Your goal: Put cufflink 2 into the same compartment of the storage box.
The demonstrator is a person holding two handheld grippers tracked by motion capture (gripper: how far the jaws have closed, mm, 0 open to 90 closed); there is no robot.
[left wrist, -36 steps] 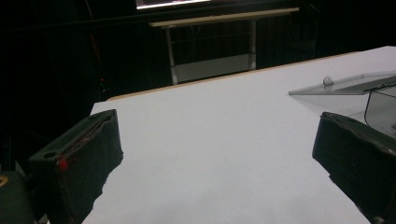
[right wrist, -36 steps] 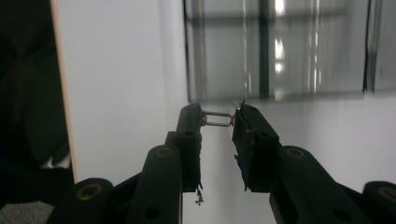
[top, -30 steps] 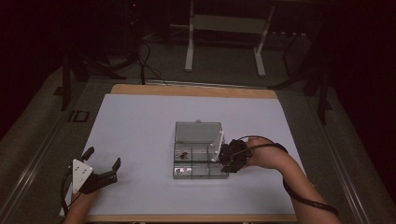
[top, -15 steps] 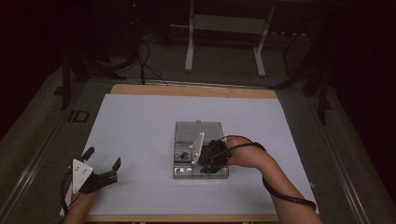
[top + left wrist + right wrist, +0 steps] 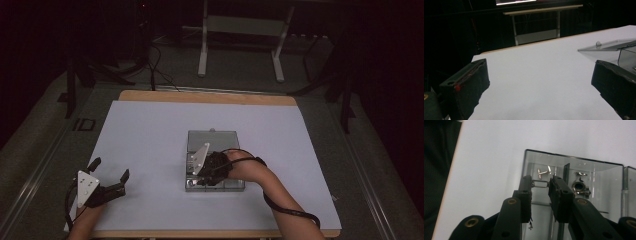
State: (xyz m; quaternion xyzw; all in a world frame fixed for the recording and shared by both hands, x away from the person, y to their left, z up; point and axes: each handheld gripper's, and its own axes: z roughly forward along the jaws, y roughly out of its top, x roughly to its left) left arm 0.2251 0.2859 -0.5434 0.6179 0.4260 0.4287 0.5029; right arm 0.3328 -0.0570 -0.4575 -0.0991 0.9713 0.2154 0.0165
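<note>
Cufflink, small, silver-toned metal with a thin bar, clamped crosswise between the tips of the right gripper; jaws drawn nearly together, pads bearing on its two ends. Held low over the corner compartment of the clear, compartmented plastic box, directly ahead of the jaw tips. Seen from the high view, right gripper poised over the near half of the box.

Handling, judged: very light, rigid, polished and likely slippery; prone to pivot or pop out if squeezed off-centre. Best taken across the bar, as now, not on the rounded ends.

Beyond the jaw tips, a second silver cufflink lying in the same compartment. To the right of the jaws, past a dark upright divider, a round blue-faced cufflink in the neighbouring cell. Divider and compartment walls close on both sides of the jaws: little room to spread them. Hinged transparent lid lying open beyond the box.

Left gripper resting on the white table sheet, jaws wide apart, nothing between them, well apart from the box.
</note>
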